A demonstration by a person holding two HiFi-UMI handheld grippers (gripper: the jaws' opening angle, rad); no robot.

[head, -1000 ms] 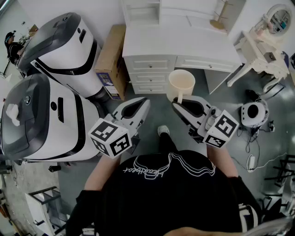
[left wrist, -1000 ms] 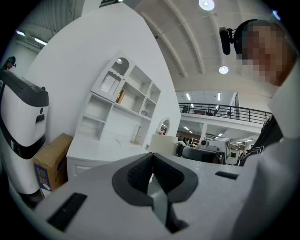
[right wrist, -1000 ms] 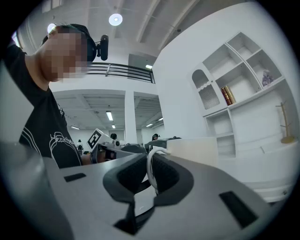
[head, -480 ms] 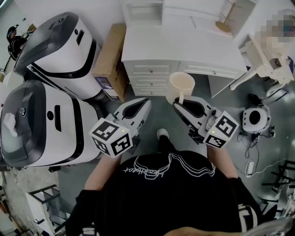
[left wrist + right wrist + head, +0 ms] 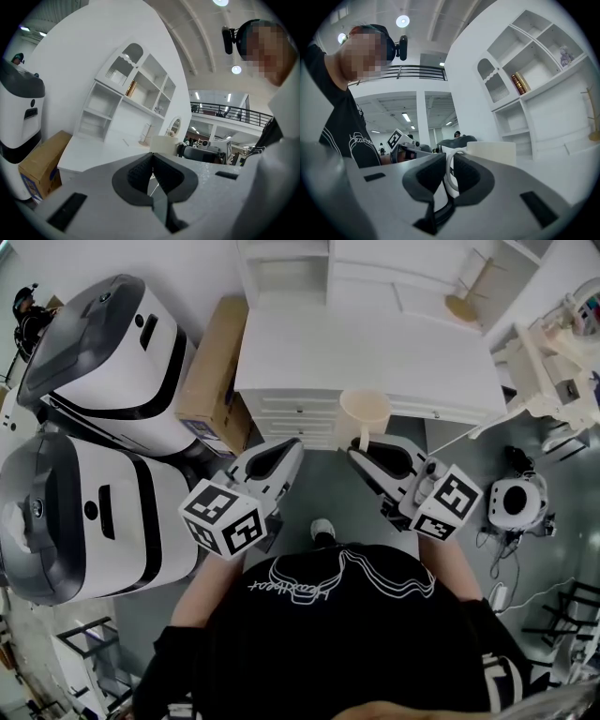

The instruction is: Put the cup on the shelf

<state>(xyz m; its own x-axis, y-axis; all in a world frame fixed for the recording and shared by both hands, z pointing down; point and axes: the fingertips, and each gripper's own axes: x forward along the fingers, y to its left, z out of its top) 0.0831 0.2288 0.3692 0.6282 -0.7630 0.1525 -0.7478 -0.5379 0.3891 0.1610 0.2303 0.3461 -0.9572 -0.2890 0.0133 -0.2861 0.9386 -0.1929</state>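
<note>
A cream cup (image 5: pixel 366 409) hangs by its handle from my right gripper (image 5: pixel 362 450), whose pads are shut on the white handle loop (image 5: pixel 449 174). The cup body (image 5: pixel 491 152) stands upright just beyond the jaws. In the head view it hovers over the front edge of the white desk (image 5: pixel 375 348). The white shelf unit (image 5: pixel 524 96) rises behind the desk, with open compartments and two books in one. My left gripper (image 5: pixel 294 445) is level with the right one, its jaws shut with nothing between them (image 5: pixel 151 161). From the left gripper view the cup (image 5: pixel 164 144) shows at the right.
Two large white-and-grey machines (image 5: pixel 89 493) stand at the left, with a cardboard box (image 5: pixel 211 371) between them and the desk. A wooden stand (image 5: pixel 466 298) sits at the back of the desk. A small white dressing table (image 5: pixel 562 362) and a round device (image 5: pixel 518 501) are at the right.
The person has stepped toward the desk. The cup, still held by the right gripper, has gone from in front of the drawers to above the desk's front edge. Both grippers keep their spacing.
</note>
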